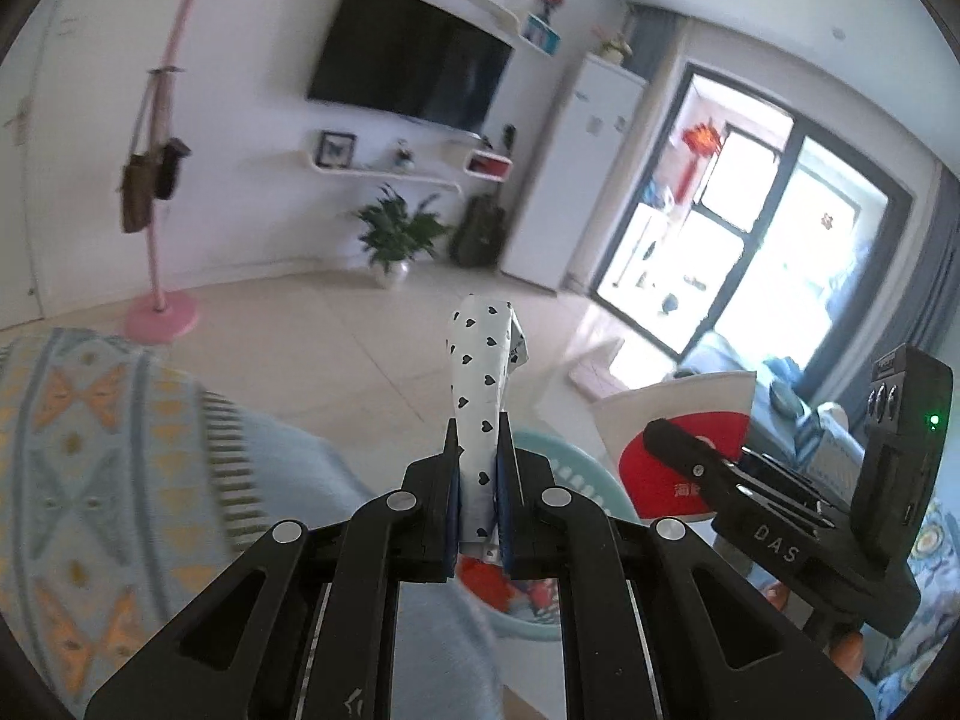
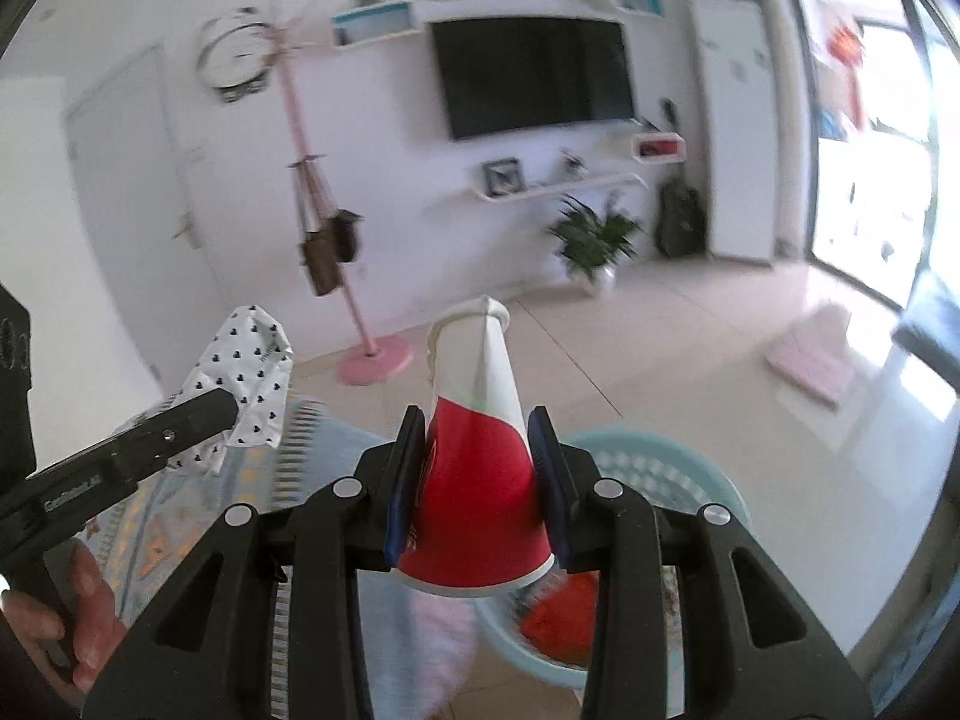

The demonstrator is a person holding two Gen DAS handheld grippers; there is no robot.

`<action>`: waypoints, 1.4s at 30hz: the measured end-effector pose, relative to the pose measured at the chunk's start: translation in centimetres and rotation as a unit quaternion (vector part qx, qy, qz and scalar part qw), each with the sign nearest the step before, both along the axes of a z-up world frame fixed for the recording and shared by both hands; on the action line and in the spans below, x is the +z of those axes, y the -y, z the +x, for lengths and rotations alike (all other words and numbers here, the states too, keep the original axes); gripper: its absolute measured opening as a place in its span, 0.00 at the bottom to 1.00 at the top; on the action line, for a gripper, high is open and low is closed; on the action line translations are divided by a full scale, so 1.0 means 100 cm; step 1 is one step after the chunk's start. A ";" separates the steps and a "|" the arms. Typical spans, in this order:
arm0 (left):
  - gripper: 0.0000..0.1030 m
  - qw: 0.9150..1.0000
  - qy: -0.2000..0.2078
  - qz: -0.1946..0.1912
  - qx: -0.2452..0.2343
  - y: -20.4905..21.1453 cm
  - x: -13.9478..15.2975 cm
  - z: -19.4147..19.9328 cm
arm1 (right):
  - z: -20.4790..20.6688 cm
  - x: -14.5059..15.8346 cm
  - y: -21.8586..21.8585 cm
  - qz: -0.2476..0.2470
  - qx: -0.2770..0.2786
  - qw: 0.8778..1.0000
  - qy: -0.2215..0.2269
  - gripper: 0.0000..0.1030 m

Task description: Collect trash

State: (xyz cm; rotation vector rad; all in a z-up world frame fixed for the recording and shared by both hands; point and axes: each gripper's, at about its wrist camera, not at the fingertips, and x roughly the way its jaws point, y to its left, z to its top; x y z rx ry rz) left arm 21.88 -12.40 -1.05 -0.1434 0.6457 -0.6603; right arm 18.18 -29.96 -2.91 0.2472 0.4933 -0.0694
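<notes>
My left gripper (image 1: pixel 478 441) is shut on a white wrapper with small black hearts (image 1: pixel 480 372), which sticks up past the pads. In the right wrist view that wrapper (image 2: pixel 249 375) shows at the left, held by the left gripper (image 2: pixel 225 414). My right gripper (image 2: pixel 478 420) is shut on a squashed red-and-white paper cup (image 2: pixel 480 462), its rim toward the camera. The cup (image 1: pixel 678 444) and the right gripper (image 1: pixel 666 441) also appear at the right of the left wrist view. A light blue basket (image 2: pixel 654 468) with red trash inside sits on the floor just below both grippers.
A patterned blue cloth surface (image 1: pixel 108 456) lies at lower left. A pink coat stand (image 2: pixel 372 354) with hanging bags, a potted plant (image 2: pixel 594 240), a wall television (image 2: pixel 531 75) and a white cabinet (image 2: pixel 735 132) stand along the far wall. A pink mat (image 2: pixel 810 363) lies near the balcony door.
</notes>
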 end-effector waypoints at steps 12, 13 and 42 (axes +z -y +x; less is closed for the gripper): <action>0.38 0.997 -0.059 0.033 -0.039 0.065 -0.067 0.034 | 0.023 -0.079 0.068 0.045 -0.057 0.994 -0.085 0.33; 0.42 0.997 -0.059 0.040 -0.042 0.068 -0.070 0.034 | 0.025 -0.085 0.071 0.050 -0.059 0.993 -0.092 0.33; 0.89 0.965 0.161 0.094 0.187 -0.081 -0.003 -0.115 | -0.080 -0.022 -0.052 -0.045 -0.006 0.997 0.056 0.74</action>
